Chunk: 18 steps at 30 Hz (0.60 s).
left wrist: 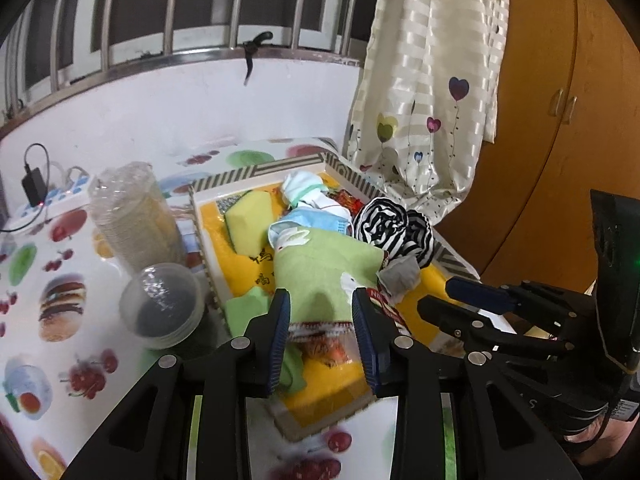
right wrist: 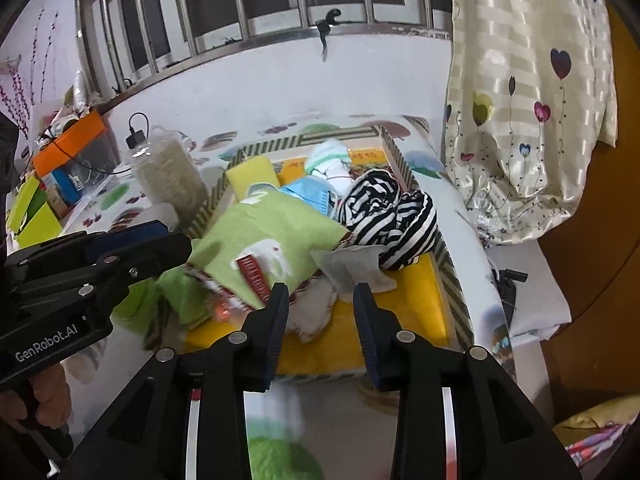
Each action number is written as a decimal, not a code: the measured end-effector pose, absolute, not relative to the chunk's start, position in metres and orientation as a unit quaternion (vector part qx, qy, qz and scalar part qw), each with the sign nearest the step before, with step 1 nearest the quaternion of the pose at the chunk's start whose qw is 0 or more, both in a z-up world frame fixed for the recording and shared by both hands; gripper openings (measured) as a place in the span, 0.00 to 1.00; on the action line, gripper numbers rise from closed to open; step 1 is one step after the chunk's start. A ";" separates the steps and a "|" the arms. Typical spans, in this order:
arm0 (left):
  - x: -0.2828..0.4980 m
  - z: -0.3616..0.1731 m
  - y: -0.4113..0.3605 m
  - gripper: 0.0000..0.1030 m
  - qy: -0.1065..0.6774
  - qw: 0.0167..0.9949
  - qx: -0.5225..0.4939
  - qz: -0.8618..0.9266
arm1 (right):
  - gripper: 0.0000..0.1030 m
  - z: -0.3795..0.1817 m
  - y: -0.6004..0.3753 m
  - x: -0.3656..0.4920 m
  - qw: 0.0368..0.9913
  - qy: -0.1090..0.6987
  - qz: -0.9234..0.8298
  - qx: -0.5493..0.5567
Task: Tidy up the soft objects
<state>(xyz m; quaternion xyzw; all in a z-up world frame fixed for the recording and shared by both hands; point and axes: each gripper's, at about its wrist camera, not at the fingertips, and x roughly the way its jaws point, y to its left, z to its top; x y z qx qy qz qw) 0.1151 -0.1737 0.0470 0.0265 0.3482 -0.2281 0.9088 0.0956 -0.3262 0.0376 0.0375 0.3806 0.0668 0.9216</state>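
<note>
A shallow tray (left wrist: 260, 171) (right wrist: 452, 280) with a striped rim and yellow floor holds soft things. A green towel (left wrist: 328, 268) (right wrist: 272, 232) lies across its middle. Behind it are a yellow sponge (left wrist: 248, 220), a blue face mask (left wrist: 308, 220), rolled white-green socks (left wrist: 304, 188) and a black-and-white striped cloth (left wrist: 392, 228) (right wrist: 388, 220). A grey sock (left wrist: 400, 278) (right wrist: 352, 268) lies beside the towel. My left gripper (left wrist: 322, 312) (right wrist: 188, 240) stands open over the towel's near fringed edge. My right gripper (right wrist: 320, 300) (left wrist: 436, 296) is open just in front of the grey sock and a white fluffy cloth (right wrist: 312, 316).
Stacked clear plastic cups (left wrist: 136, 220) and a domed lid (left wrist: 164, 304) stand left of the tray on the fruit-print tablecloth. A power strip with charger (left wrist: 36, 188) sits far left. A curtain (left wrist: 432, 80) and wooden cupboard (left wrist: 560, 120) close off the right side. Boxes (right wrist: 72, 140) clutter the back left.
</note>
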 end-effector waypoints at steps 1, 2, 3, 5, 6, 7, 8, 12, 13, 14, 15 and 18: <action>0.113 0.049 -0.173 0.33 0.347 0.910 0.027 -0.226 | 0.34 0.041 -0.324 0.091 0.923 0.377 0.067 0.035; 0.107 0.051 -0.171 0.34 0.346 0.911 0.029 -0.223 | 0.34 0.043 -0.322 0.089 0.924 0.375 0.067 0.032; 0.103 0.052 -0.169 0.34 0.344 0.912 0.030 -0.222 | 0.34 0.046 -0.320 0.085 0.925 0.372 0.067 0.030; 0.094 0.055 -0.166 0.35 0.342 0.913 0.031 -0.219 | 0.34 0.050 -0.317 0.079 0.927 0.368 0.069 0.028; 0.090 0.055 -0.164 0.35 0.341 0.914 0.031 -0.218 | 0.34 0.051 -0.315 0.077 0.927 0.366 0.071 0.027; 0.084 0.055 -0.161 0.35 0.340 0.915 0.032 -0.216 | 0.34 0.052 -0.311 0.073 0.928 0.365 0.074 0.024; 0.081 0.055 -0.160 0.35 0.340 0.915 0.031 -0.214 | 0.34 0.053 -0.308 0.070 0.928 0.365 0.077 0.022; 0.065 0.051 -0.151 0.35 0.345 0.916 0.033 -0.202 | 0.34 0.054 -0.297 0.057 0.927 0.364 0.085 0.011; 0.062 0.050 -0.150 0.35 0.345 0.917 0.033 -0.199 | 0.34 0.054 -0.294 0.054 0.927 0.364 0.088 0.009; 0.059 0.049 -0.148 0.35 0.347 0.917 0.032 -0.196 | 0.34 0.054 -0.292 0.051 0.927 0.364 0.089 0.008; 0.056 0.048 -0.145 0.35 0.347 0.917 0.031 -0.194 | 0.34 0.054 -0.290 0.049 0.927 0.364 0.090 0.007; 0.051 0.048 -0.140 0.35 0.349 0.919 0.030 -0.184 | 0.34 0.054 -0.285 0.042 0.927 0.364 0.093 0.001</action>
